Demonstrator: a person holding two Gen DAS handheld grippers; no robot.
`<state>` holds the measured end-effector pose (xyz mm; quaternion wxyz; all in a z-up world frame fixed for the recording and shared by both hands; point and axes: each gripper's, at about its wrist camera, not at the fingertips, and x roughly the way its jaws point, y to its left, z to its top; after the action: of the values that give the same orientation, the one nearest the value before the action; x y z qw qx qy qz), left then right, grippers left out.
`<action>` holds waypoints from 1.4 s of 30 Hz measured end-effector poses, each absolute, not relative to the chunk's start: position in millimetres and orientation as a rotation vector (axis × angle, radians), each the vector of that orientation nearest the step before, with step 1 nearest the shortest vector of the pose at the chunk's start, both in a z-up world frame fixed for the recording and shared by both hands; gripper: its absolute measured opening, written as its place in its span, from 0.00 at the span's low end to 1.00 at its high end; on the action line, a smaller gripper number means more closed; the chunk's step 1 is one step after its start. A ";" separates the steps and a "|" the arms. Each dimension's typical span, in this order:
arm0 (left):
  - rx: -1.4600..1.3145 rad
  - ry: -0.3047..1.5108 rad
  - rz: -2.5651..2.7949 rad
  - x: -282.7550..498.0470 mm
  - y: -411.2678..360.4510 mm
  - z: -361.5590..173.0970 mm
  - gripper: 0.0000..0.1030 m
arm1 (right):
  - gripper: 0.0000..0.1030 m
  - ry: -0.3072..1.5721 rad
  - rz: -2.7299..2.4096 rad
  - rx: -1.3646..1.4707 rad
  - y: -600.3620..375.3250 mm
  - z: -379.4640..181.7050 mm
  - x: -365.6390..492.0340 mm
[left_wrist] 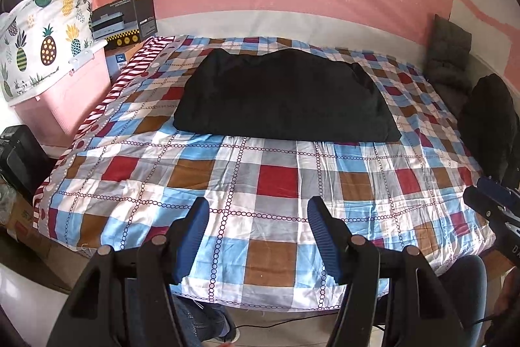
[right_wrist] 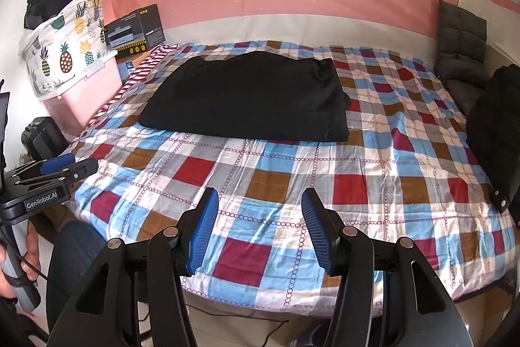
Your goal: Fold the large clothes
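left wrist view: the left gripper (left_wrist: 258,236) is held spread and empty at 6 o'clock; the black garment (left_wrist: 286,96) lies folded at 12 o'clock on the checked bedspread (left_wrist: 276,178), well apart.

right wrist view: the right gripper (right_wrist: 260,230) is likewise spread and empty. bedspread could be pinched with the cloth, and folds dragged loose.

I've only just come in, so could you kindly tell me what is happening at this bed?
A person is folding large clothes with a handheld gripper in each hand. A black garment lies on the checked bedsheet, already folded into a compact rectangle towards the far side of the bed. Neither gripper touches it: the left gripper and right gripper are both open and empty, held apart over the bed's near edge. A second dark garment sits at the bed's right side.
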<state>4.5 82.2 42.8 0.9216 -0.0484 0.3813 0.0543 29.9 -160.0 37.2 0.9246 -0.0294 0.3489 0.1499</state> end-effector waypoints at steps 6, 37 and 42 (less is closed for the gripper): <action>-0.108 0.791 0.108 6.3 82.7 41.7 0.63 | 0.52 0.721 0.309 -0.066 -158.6 36.1 32.7; -0.106 0.801 0.104 9.4 84.3 33.6 0.63 | 0.52 0.749 0.306 -0.073 -155.1 28.1 40.3; -0.100 0.801 0.105 9.2 84.9 32.3 0.63 | 0.52 0.750 0.306 -0.073 -155.3 27.8 40.4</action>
<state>9.2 84.9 32.3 0.9182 -0.0486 0.3897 0.0513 40.4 -155.3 27.8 0.9184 -0.0356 0.3649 0.1488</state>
